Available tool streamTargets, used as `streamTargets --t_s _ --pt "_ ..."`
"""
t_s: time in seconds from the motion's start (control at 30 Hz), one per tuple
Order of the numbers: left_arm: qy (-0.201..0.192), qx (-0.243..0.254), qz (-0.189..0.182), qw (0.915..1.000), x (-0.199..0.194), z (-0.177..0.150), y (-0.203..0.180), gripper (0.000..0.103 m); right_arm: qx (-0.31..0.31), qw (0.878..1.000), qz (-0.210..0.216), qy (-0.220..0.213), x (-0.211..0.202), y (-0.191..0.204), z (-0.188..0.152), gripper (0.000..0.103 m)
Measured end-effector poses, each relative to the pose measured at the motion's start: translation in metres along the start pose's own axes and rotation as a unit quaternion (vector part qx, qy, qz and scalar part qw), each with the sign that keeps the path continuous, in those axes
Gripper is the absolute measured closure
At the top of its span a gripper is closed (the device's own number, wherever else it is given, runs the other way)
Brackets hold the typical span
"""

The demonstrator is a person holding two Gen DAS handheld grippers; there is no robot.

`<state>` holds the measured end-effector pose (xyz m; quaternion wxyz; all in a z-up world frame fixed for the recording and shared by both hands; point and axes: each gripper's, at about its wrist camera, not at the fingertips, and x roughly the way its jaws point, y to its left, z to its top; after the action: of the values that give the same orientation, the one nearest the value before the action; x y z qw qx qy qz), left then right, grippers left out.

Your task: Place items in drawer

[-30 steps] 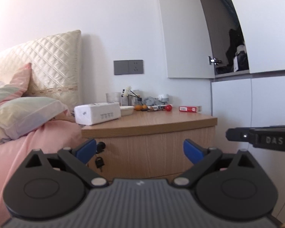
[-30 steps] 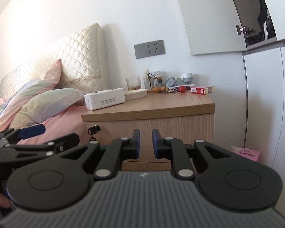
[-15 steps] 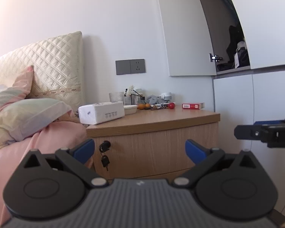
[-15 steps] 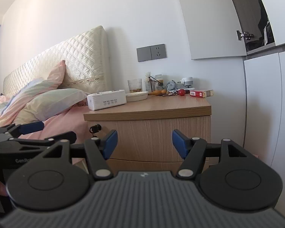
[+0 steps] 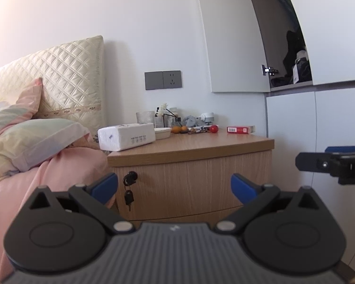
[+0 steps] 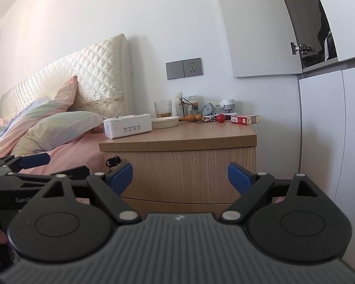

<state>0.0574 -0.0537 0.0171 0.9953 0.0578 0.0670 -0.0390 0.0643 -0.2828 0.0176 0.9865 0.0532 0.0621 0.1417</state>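
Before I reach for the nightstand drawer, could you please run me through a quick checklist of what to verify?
1. Left tongs open and empty: ok.
2. Right tongs empty, jaws opening wide: ok.
3. Top drawer open to take items: not ok, it sits shut.
4. Key hanging at the drawer's lock: ok; locked or not, cannot tell.
5. Items on the nightstand top within view, tissue pack and red box: ok.

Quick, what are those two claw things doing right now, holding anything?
Left gripper: open, holding nothing.
Right gripper: jaws opening wide, nothing between them.
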Motion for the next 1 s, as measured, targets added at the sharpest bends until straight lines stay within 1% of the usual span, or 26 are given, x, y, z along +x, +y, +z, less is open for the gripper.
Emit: streamTargets --t_s 0.33,0.53,0.7,0.8,1.0 --pt "0.0 -0.007 0.007 0.9999 0.0007 0.001 0.0016 0.0 -0.006 1.0 -0.007 0.002 0.0004 0.0031 -0.0018 0.014" --pt "0.011 -0.009 0.018 0.9997 0.0038 0.0003 0.0028 0.0 -0.009 1.0 -0.02 -0.001 0.0005 0.003 -0.0015 0.014" --pt "0.007 -0.014 0.006 0.9999 0.0009 0.0017 0.0028 0.0 -0.02 0.999 -0.027 -0.001 0.0007 0.006 -0.0019 0.014" --pt "0.0 -0.014 0.005 0.9999 -0.0015 0.0017 0.0021 0.0 -0.027 0.999 -0.029 0.002 0.0018 0.008 -0.0026 0.014" --pt "0.004 -0.015 0.001 0.9999 -0.0009 0.0012 0.0016 0.0 -0.029 0.999 -0.03 0.001 0.0025 0.0084 -0.0025 0.014"
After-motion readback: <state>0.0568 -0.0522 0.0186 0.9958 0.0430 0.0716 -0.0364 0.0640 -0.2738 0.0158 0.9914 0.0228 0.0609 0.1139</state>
